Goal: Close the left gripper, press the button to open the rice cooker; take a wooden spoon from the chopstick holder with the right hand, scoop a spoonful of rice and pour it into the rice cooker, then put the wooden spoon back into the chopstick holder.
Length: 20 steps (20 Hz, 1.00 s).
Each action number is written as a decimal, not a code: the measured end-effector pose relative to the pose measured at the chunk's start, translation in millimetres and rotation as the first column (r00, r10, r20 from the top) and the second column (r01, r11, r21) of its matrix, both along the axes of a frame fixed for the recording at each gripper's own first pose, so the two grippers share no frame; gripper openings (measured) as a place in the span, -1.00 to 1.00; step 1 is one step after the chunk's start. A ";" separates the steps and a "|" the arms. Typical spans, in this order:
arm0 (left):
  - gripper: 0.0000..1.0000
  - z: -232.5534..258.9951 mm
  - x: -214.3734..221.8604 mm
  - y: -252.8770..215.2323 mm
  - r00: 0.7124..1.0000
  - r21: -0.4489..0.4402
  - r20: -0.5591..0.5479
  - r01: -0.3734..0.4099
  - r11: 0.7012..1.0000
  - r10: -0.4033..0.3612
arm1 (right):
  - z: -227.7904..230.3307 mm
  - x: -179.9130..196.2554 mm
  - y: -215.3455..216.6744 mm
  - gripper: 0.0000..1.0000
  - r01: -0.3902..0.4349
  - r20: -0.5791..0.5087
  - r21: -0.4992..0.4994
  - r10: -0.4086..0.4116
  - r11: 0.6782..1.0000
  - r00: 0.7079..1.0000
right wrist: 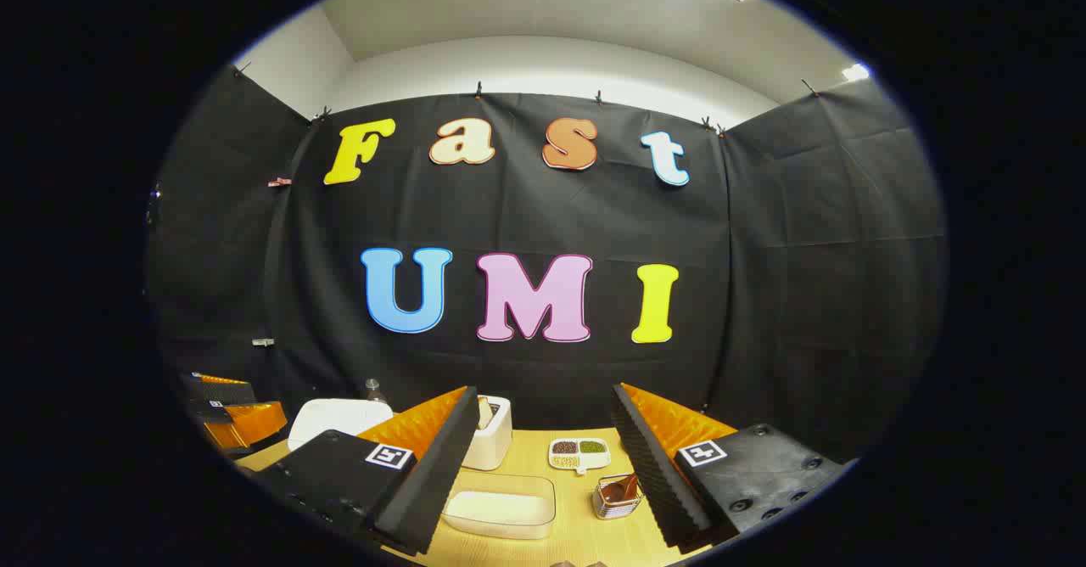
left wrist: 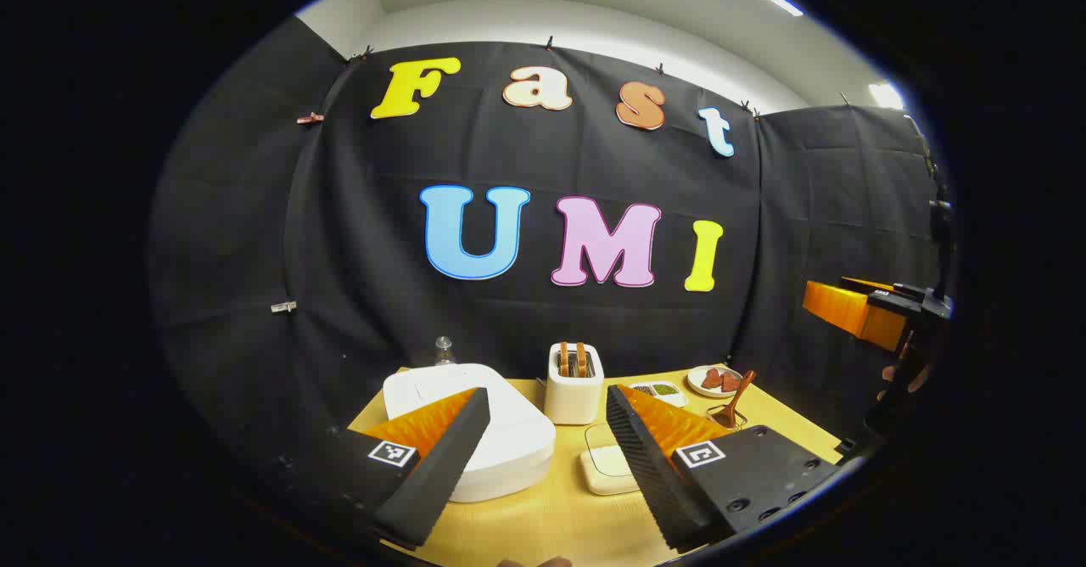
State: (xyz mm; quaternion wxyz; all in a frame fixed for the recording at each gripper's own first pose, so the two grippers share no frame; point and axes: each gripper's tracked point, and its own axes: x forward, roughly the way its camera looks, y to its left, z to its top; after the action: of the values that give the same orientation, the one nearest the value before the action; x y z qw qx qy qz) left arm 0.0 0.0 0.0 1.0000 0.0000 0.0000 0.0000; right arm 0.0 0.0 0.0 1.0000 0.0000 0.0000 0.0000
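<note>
While the left gripper (left wrist: 547,457) is held above the near edge of the wooden table (left wrist: 543,520), its jaws are seen spread wide with nothing between them in the left gripper view. The white rice cooker (left wrist: 501,444), its lid down, is found behind the left finger, and it serves here as the landmark. Just to the right of the rice cooker a white toaster (left wrist: 573,393) is set, and in front of the toaster a clear box of rice (left wrist: 607,465) is placed. Farther right of the rice cooker, the wooden spoon (left wrist: 736,397) is seen leaning in the chopstick holder (left wrist: 728,418), with a divided dish (left wrist: 662,392) and a small plate (left wrist: 713,380) behind it. The right gripper (left wrist: 878,312) is seen high at the far right, well apart from the rice cooker; how its jaws stand cannot be told from there. In the right gripper view, the right gripper (right wrist: 543,465) is shown with its jaws wide and empty. The rice cooker (right wrist: 335,418) is seen at the left, the toaster (right wrist: 492,431) beside it, the box of rice (right wrist: 499,508) nearer, and the chopstick holder (right wrist: 615,499) well to its right by the right finger.
</note>
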 end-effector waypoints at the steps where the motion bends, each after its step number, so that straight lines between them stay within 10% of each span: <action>1: 0.90 -3.4 0.6 -2.8 1.000 0.001 -0.007 0.001 1.000 -0.001 | -2.6 0.7 -5.1 0.92 0.009 -0.005 0.003 -0.009 1.000 1.000; 20: 0.91 -10.8 18.8 -11.6 0.997 -0.015 -0.040 -0.059 0.998 0.059 | -48.4 18.8 -60.6 0.95 0.068 -0.089 0.051 -0.063 0.996 0.994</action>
State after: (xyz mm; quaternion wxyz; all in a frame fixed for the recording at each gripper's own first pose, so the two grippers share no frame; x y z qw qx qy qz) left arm 18.8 -11.6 -10.8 0.9993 -0.0080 0.0200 0.0296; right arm 18.8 -60.6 -48.4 0.9981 0.0270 0.0436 -0.0330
